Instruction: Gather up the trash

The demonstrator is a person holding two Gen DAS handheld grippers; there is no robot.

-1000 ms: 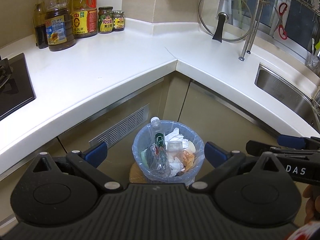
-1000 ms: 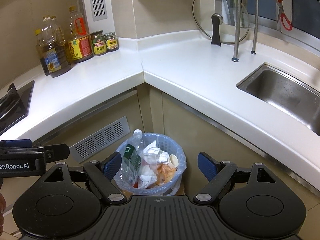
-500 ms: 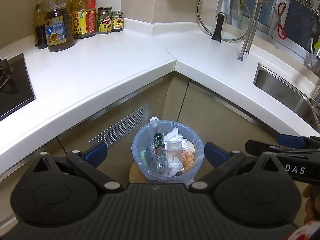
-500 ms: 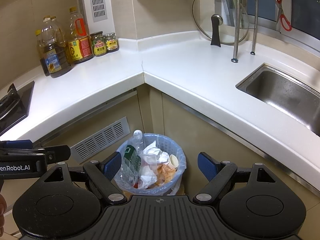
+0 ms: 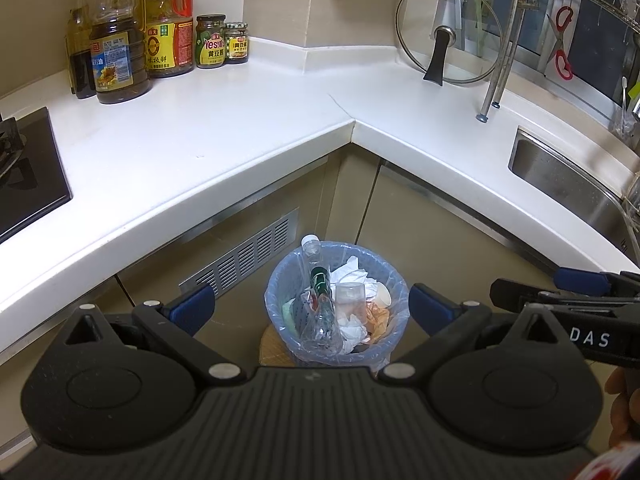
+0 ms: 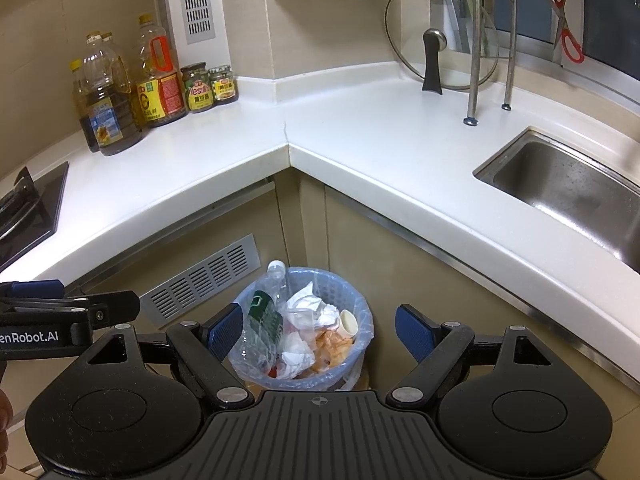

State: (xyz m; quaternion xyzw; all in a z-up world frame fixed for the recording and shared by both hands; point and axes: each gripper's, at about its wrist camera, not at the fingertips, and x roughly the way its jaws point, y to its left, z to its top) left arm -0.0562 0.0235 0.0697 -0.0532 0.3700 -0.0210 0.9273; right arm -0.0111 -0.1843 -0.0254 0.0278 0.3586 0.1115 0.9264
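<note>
- The left tool (image 5: 311, 309) and right tool (image 6: 319, 331) both hung released, empty, above the trash bin (image 5: 276, 300).
- The bin stood at lower centre, full of trash (image 5: 352, 308), below the white desk (image 5: 224, 136) corner.
- Oil bottles (image 5: 120, 52) stood upper left.

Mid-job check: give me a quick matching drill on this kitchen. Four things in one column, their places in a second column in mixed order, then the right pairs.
Things:
1. plastic bottle
2. glass lid
3. red scissors
4. oil bottles

Places:
A. hanging up by the window
B. standing on the counter at the back left, near the stove
C. sticking out of the trash bin
D. propped upright at the back of the counter corner, beside the rack legs

Pairs: 1-C, 2-D, 3-A, 4-B
</note>
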